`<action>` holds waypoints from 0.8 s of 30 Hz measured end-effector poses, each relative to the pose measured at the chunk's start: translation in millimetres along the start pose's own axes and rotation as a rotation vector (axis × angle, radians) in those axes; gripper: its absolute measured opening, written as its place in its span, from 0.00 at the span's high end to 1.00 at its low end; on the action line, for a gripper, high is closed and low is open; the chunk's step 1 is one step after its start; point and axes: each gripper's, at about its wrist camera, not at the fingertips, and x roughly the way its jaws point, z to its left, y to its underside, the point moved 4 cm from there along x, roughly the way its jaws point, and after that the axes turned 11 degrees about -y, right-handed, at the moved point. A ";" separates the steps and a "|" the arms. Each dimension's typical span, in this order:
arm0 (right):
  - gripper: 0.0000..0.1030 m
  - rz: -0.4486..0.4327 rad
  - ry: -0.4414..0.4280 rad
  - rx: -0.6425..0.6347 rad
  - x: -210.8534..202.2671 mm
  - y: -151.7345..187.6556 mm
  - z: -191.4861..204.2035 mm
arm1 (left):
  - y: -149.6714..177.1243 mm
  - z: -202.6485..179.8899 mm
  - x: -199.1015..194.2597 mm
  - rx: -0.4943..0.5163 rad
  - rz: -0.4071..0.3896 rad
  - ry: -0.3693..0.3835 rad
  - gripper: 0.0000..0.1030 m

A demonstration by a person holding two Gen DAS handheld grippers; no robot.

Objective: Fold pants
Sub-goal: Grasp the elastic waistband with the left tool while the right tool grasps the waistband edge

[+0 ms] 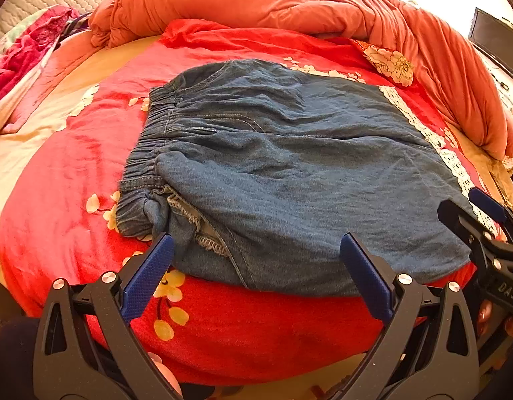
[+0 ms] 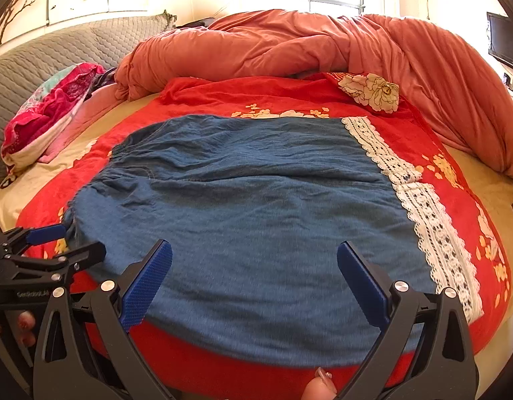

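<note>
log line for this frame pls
pants: folded, flat on bed | left gripper: open, empty | right gripper: open, empty

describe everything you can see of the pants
The pants are blue, denim-look cloth, soft and wrinkled, with a gathered elastic waistband on the left and white lace trim along the leg ends on the right. They lie flat on the red blanket, apparently already folded in half lengthwise, with an inner seam edge showing near the waist. Both the left gripper and right gripper are open at the near edge, not gripping.
</note>
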 end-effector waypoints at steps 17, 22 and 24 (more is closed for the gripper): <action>0.04 0.006 -0.084 -0.079 48.1 -104.5 -8.3 | -105.4 32.7 21.0 -0.007 -0.004 -0.075 0.09; 0.04 0.037 -0.079 -0.107 74.2 -133.8 -13.7 | -131.9 49.5 46.3 -0.016 0.028 -0.113 0.09; 0.04 0.052 -0.068 -0.132 87.2 -143.1 -15.1 | -139.3 59.5 60.5 -0.030 0.051 -0.107 0.09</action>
